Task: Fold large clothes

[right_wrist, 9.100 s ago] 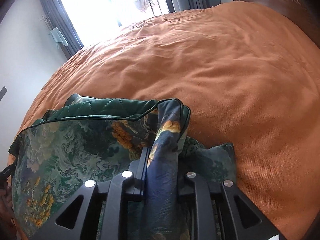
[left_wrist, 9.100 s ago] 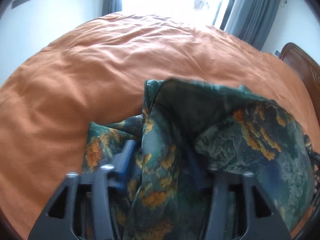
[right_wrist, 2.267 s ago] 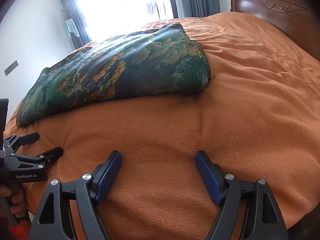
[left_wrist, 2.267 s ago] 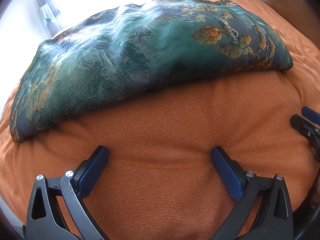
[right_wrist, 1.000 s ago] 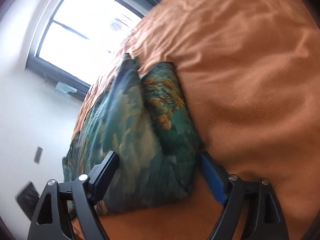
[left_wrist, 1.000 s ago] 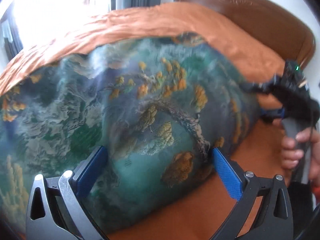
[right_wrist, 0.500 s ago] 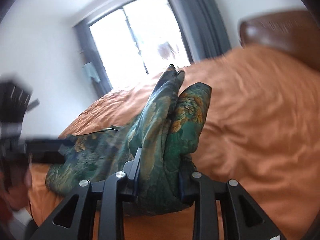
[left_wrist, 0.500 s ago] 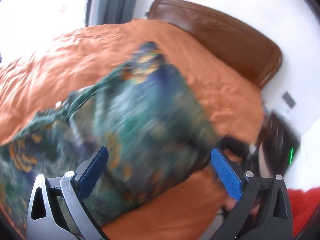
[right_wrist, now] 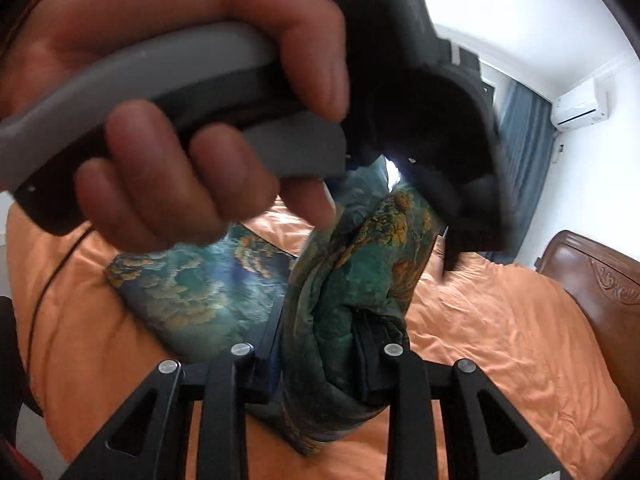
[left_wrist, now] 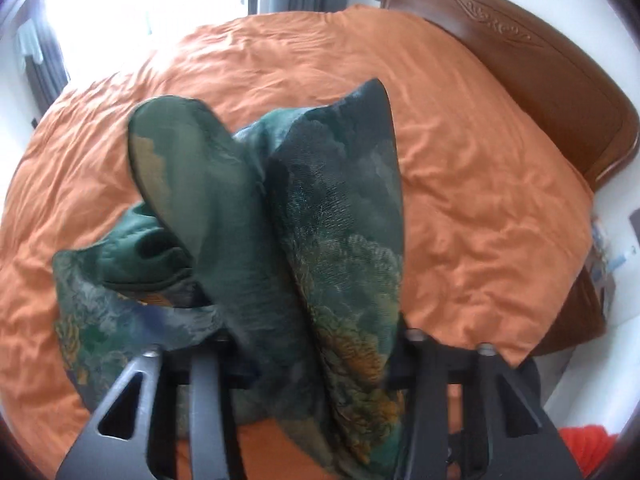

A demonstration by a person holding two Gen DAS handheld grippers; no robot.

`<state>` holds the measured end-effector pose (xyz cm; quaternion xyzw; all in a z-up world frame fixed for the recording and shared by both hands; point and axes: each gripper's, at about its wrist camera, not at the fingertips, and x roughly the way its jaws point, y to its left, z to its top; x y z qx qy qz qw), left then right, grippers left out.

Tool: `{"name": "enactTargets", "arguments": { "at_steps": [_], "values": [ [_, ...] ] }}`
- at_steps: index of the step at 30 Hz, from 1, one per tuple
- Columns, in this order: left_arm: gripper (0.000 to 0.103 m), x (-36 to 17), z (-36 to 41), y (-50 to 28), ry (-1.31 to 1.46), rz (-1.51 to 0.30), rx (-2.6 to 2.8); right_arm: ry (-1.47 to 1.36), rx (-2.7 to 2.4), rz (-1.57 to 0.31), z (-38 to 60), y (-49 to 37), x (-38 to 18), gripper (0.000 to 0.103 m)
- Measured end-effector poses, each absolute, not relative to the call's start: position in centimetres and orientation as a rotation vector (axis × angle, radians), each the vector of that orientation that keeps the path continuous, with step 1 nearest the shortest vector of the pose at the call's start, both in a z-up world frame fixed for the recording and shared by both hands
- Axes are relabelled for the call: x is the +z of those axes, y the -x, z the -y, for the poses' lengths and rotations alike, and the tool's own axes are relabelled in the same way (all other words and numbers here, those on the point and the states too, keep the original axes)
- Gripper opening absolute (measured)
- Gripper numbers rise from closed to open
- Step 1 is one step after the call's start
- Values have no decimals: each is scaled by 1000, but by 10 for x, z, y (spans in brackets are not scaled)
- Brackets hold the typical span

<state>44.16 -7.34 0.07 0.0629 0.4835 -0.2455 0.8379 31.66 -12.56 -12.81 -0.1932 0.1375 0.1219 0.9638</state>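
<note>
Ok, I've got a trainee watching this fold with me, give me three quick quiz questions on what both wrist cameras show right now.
1. True or false: the left gripper is shut on the green patterned garment.
2. In the right wrist view, what fills the upper left of the picture? A) a pillow B) the person's left hand holding the other gripper's handle C) a curtain
3. Fill in: the garment lies on an ______ bedspread, with a brown wooden headboard behind it.

Key: 1 true; the right gripper is clamped on the same garment too. 2 B. 3 orange.
</note>
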Motion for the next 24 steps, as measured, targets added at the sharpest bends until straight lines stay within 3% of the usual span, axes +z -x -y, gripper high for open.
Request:
{"name": "enactTargets", "arguments": {
  "at_steps": [4,11,13,16,24],
  "values": [
    [29,0,44,-461,-112,-1046,-516,195,373,-350,147,-319,-115,62],
    [30,-24,-51,-491,-70,-1059,-419,-65,460,-431,207,-346,-76,62],
    [30,-35,-71,-497,-46,-1068,-394,-59,449,-474,206,-376,-79,56],
    [30,-48,-102,-503,20,-1067,-370,-24,504,-566,181,-418,-91,47],
    [34,-95,-184,-520,121,-1075,-261,71,614,-739,63,-478,-164,45]
  ]
}}
